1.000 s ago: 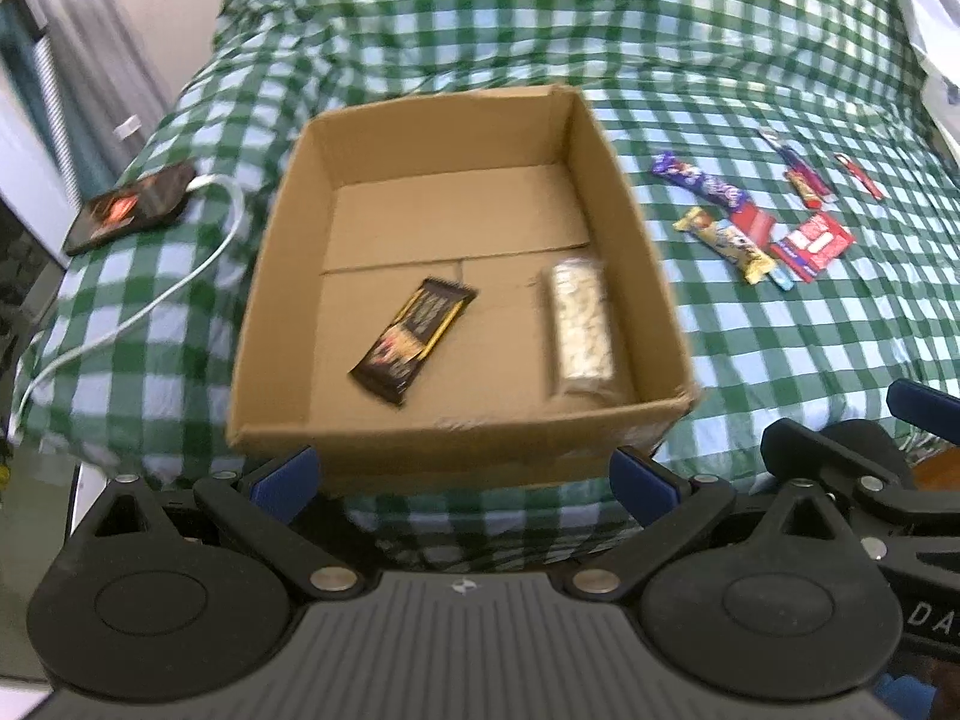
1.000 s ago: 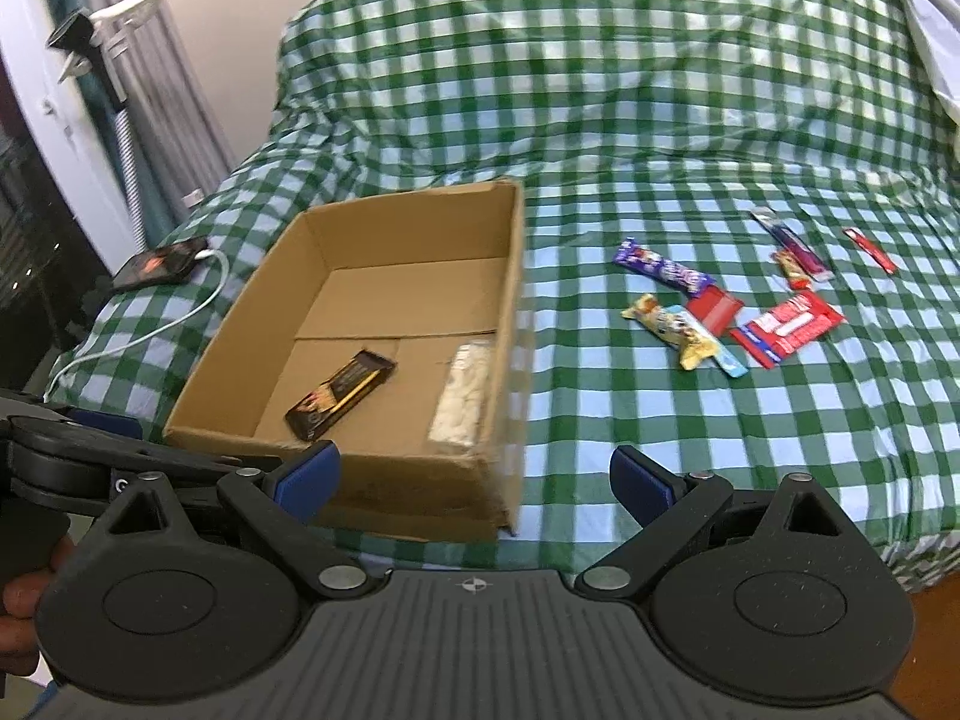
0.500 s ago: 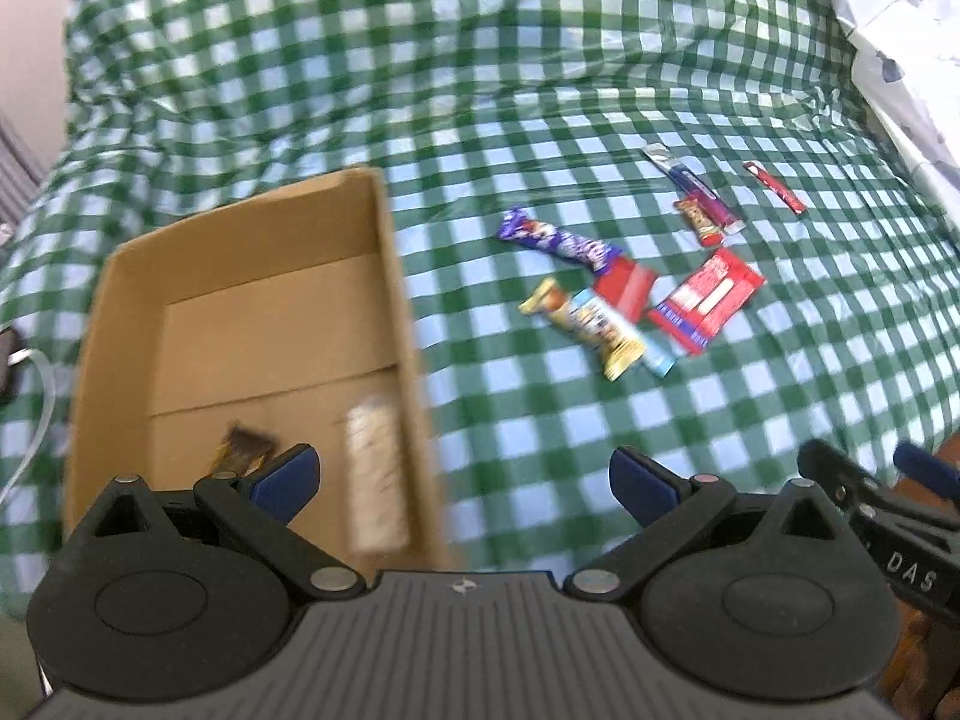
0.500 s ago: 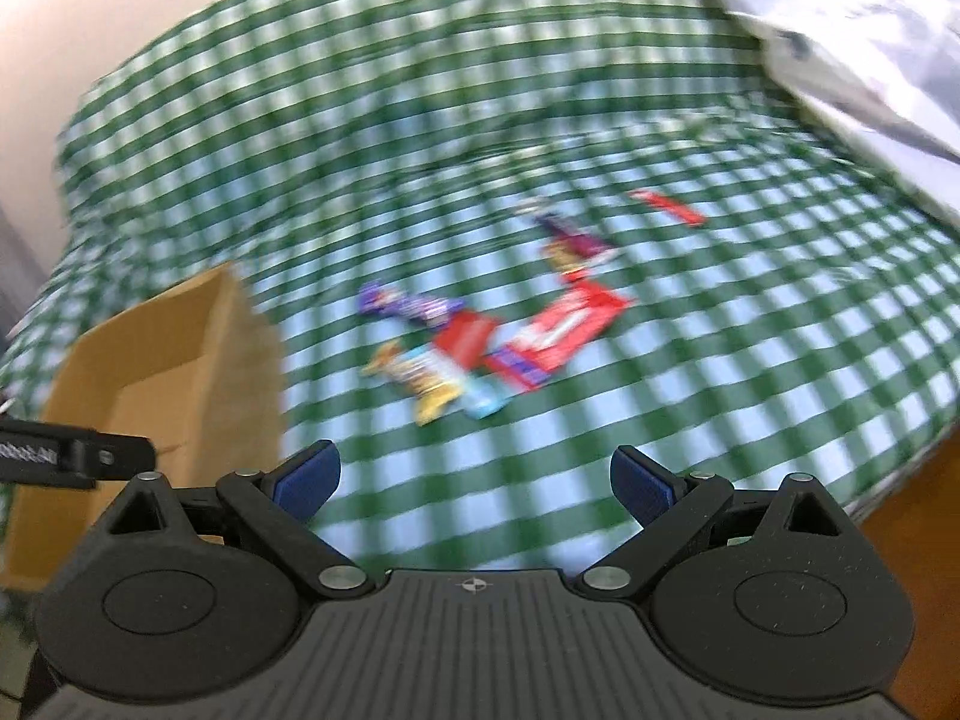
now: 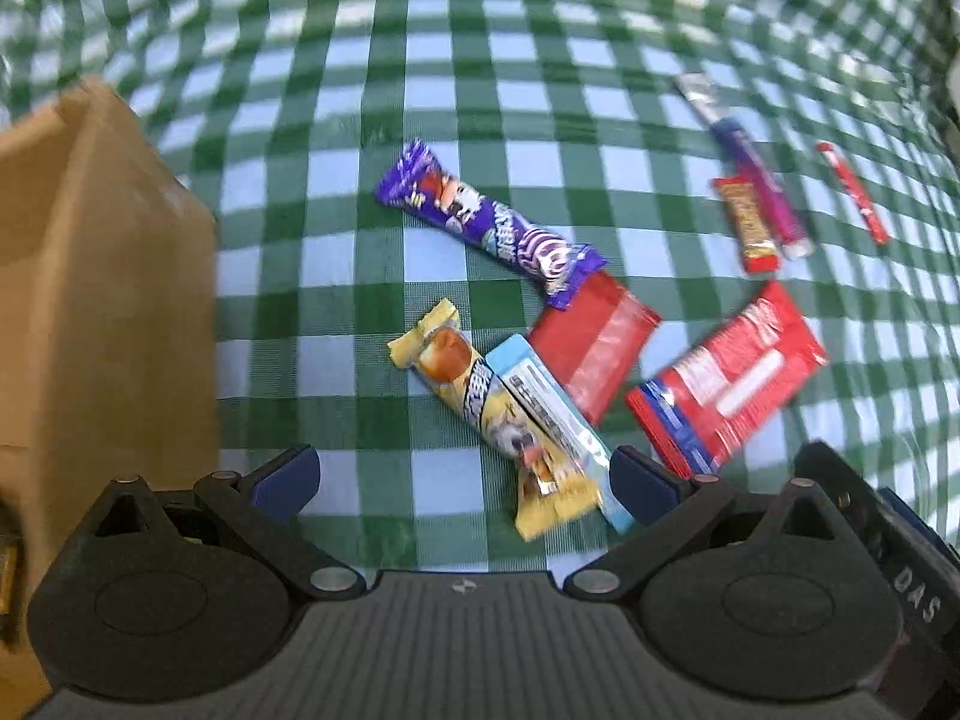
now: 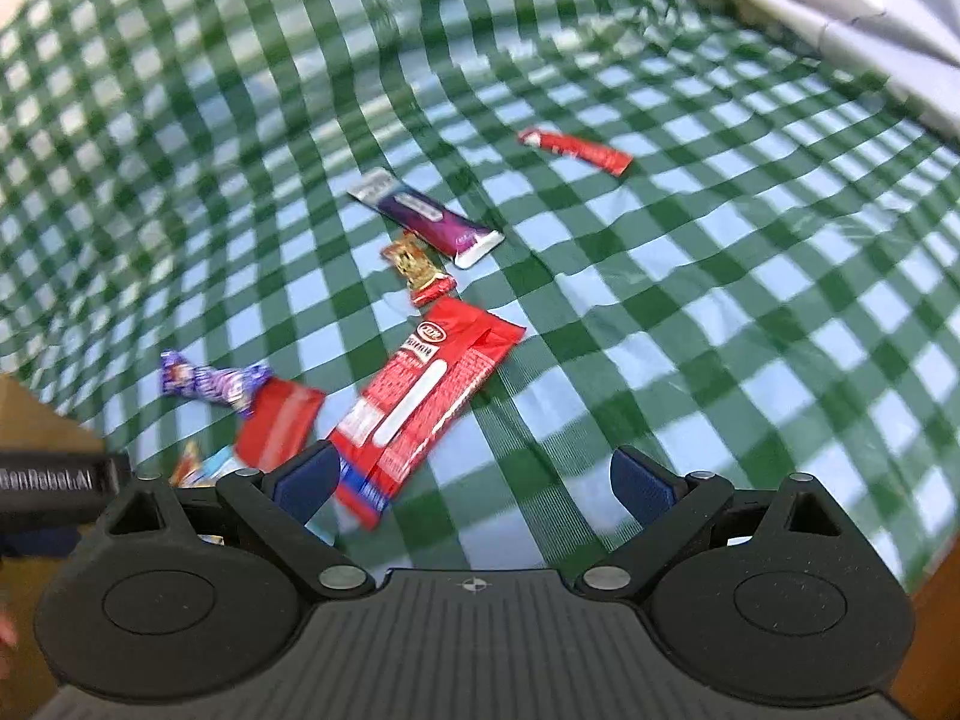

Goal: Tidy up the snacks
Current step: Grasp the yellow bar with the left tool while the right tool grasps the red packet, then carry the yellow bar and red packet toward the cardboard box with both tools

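Observation:
Several wrapped snacks lie on the green checked cloth. In the left wrist view a yellow bar [image 5: 492, 414] and a light blue bar [image 5: 555, 420] lie just ahead of my open, empty left gripper [image 5: 462, 480], with a purple bar [image 5: 489, 222] beyond and the cardboard box [image 5: 102, 312] at the left. My right gripper [image 6: 474, 483] is open and empty; a large red packet [image 6: 426, 396] lies by its left finger [image 6: 306, 480]. A purple stick [image 6: 426, 213], a small red-gold bar [image 6: 417, 267] and a thin red stick [image 6: 576, 150] lie farther off.
A plain red wrapper [image 5: 591, 342] lies between the purple bar and the large red packet [image 5: 729, 378]. A white bag or sheet [image 6: 840, 6] sits at the far right. The cloth's edge drops off at the lower right [image 6: 924, 564]. The left gripper's body [image 6: 60, 480] shows at the right wrist view's left.
Both grippers have swung right, away from the box, and come closer to the loose snacks. The box has slid to the left edge of both views. Both stay open.

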Motion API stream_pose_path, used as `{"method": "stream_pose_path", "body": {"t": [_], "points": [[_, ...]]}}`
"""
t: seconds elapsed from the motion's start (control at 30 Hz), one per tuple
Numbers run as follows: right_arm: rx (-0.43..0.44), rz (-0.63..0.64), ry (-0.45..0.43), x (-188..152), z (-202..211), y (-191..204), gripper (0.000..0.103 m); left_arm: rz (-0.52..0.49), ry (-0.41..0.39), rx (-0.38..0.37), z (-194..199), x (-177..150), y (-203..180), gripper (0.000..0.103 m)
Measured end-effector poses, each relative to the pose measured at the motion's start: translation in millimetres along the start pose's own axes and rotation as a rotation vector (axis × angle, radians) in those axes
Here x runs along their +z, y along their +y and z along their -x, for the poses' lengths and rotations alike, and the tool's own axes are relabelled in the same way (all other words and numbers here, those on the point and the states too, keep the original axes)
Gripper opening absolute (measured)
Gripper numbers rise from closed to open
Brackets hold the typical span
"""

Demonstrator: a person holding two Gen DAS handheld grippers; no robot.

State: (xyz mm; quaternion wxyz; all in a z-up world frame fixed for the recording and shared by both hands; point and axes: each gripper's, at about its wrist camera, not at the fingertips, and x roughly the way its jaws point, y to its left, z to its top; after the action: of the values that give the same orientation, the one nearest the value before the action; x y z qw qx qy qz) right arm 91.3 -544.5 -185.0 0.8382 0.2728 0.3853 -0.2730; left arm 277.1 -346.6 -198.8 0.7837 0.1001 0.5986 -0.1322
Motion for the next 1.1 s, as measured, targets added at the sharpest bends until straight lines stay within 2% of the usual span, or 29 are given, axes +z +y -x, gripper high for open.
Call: {"method": "stream_pose_path", "body": {"t": [0.1, 0.23, 0.33, 0.53, 0.57, 0.6, 0.63, 0.67, 0.7, 0.83, 1.1], "points": [[-0.012, 0.013, 0.016, 10, -34, 8, 0.097, 0.038, 0.003, 0.041, -19, 5, 7, 0.103], [-0.027, 0.022, 0.04, 19, -70, 19, 0.097, 0.084, 0.047, 0.063, -39, 4, 26, 0.103], [-0.025, 0.013, 0.053, 24, -86, 26, 0.103, 0.069, 0.082, 0.034, -50, 0, 32, 0.103], [-0.145, 0.177, 0.013, 12, -100, 54, 0.103, 0.051, 0.071, 0.056, -52, -4, 28, 0.103], [-0.152, 0.205, -0.001, 9, -99, 55, 0.101, 0.047, 0.067, 0.056, -50, -3, 27, 0.1], [-0.152, 0.218, -0.017, 5, -96, 54, 0.097, 0.043, 0.042, 0.053, -45, -3, 27, 0.082], [-0.147, 0.22, -0.032, 2, -91, 54, 0.079, 0.037, 0.011, 0.044, -38, -2, 26, 0.052], [-0.145, 0.233, -0.054, 0, -85, 53, 0.06, 0.02, -0.008, 0.034, -32, -1, 22, 0.033], [-0.14, 0.252, -0.064, -1, -79, 53, 0.056, 0.008, -0.007, 0.025, -29, -1, 22, 0.016], [-0.126, 0.25, -0.056, -4, -66, 46, 0.047, 0.003, -0.032, -0.008, -9, -10, 22, 0.015], [-0.075, 0.185, -0.155, -5, 11, 35, 0.046, -0.02, -0.093, -0.12, 60, -55, 33, 0.014]]}}
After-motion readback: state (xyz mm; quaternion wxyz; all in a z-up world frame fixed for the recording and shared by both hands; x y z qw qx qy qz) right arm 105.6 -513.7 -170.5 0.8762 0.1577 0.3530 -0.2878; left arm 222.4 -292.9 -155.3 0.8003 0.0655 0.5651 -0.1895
